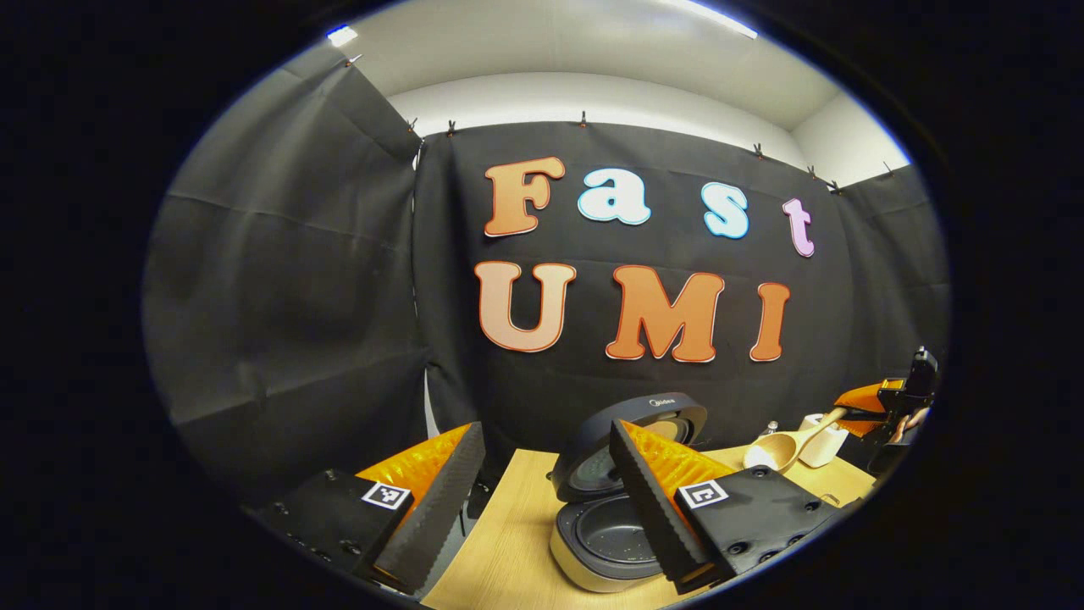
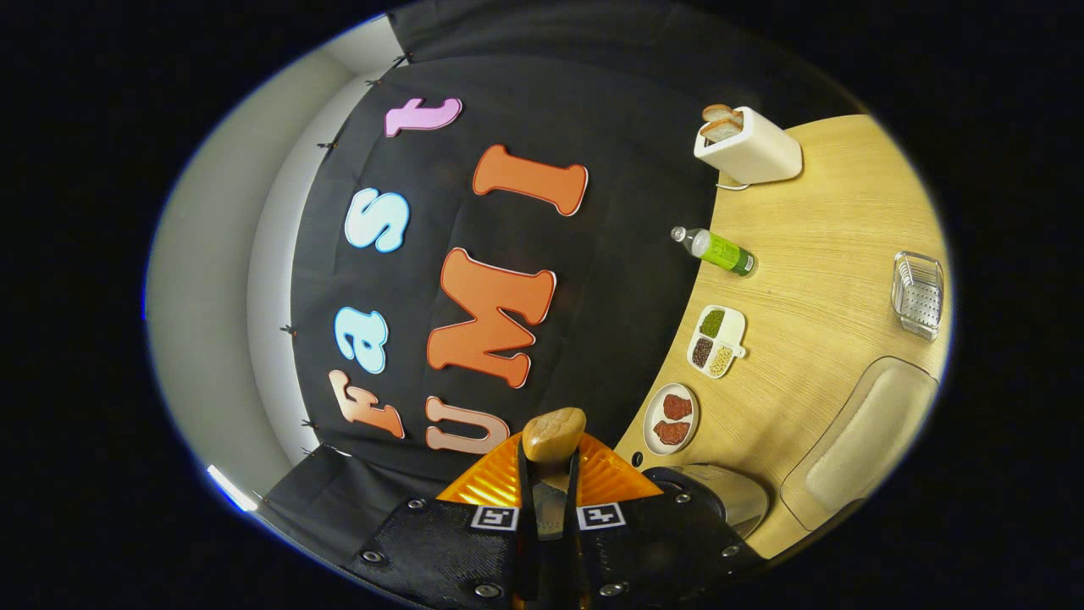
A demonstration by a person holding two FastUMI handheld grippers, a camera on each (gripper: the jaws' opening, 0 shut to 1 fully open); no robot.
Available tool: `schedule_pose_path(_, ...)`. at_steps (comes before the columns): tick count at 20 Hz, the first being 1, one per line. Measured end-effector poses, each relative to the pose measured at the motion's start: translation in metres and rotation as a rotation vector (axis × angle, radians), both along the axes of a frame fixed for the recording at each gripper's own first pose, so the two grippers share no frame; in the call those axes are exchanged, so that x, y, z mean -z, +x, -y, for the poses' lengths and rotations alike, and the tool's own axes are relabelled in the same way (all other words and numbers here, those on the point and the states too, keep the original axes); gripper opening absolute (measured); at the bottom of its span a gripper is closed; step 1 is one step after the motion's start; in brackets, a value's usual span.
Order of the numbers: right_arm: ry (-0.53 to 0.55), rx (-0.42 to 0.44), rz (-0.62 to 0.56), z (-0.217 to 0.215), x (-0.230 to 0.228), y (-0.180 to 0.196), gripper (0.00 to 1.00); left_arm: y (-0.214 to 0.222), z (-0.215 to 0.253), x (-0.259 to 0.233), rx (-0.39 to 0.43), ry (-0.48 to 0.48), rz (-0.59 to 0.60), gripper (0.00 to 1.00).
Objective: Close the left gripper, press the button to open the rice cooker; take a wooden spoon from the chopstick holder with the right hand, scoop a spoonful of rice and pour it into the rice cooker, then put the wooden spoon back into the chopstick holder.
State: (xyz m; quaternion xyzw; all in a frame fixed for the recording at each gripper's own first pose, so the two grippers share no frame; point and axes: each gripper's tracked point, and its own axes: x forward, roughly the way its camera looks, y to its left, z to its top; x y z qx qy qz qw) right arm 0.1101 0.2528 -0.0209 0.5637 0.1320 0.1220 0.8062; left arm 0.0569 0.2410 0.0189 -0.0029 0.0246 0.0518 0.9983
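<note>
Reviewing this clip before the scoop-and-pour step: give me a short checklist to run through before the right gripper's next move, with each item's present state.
1. Rice cooker lid open: ok, lid stands up and the inner pot is exposed.
2. Wooden spoon out of the holder and held: ok, right gripper is shut on its handle.
3. Spoon loaded with rice: cannot tell, the inside of the bowl is not visible.
4. Left gripper clear of the pot opening: not ok, one finger crosses in front of the cooker.
5. Wooden table beside the cooker free for the approach: ok in the left gripper view.
</note>
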Motion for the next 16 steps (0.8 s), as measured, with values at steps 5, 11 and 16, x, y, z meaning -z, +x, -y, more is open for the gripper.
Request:
schedule_pose_path(5,-0.073,-0.025,0.028,-0.030,-0.003,0.013,0.11,0.006,-0.012,0.005,-0.004,0.004,-0.012,0.97)
schedule_pose_path(11,-0.227,-0.054,0.063,-0.061,-0.003,0.021,0.11,0.012,-0.022,0.011,-0.013,0.008,-0.022,0.99)
schedule_pose_path(16,-0.320,-0.073,0.087,-0.076,-0.002,0.026,0.11,0.011,-0.031,0.011,-0.023,-0.001,-0.018,0.99)
